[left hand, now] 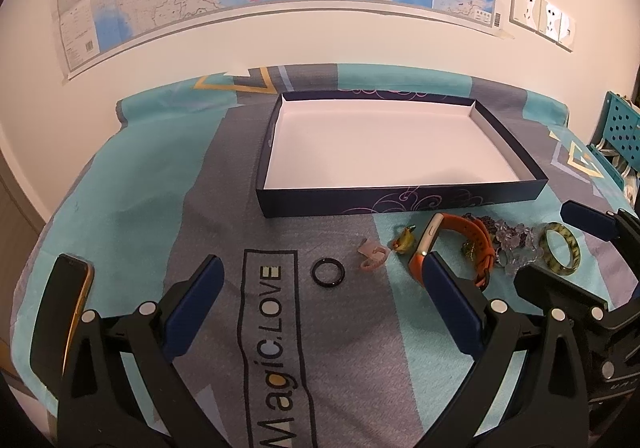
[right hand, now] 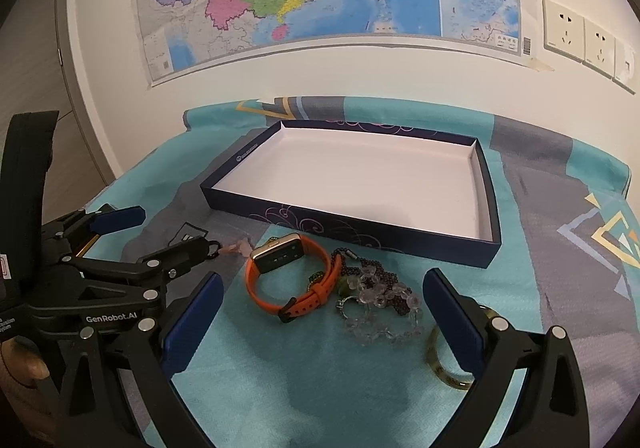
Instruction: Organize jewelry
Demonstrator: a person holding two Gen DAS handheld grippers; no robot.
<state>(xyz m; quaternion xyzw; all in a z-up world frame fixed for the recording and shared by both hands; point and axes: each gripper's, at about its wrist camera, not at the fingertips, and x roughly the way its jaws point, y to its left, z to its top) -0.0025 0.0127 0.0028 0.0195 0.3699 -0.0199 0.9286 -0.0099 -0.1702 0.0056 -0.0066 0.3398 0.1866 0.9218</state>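
Both claws wide open, empty: left claw over black ring, right claw over orange watch, beads. Box far, empty.

Navy box open, white inside | orange watch, clear beads, green bangle, black ring loose in front

Patterned cloth carries box, watch, black ring, phone.
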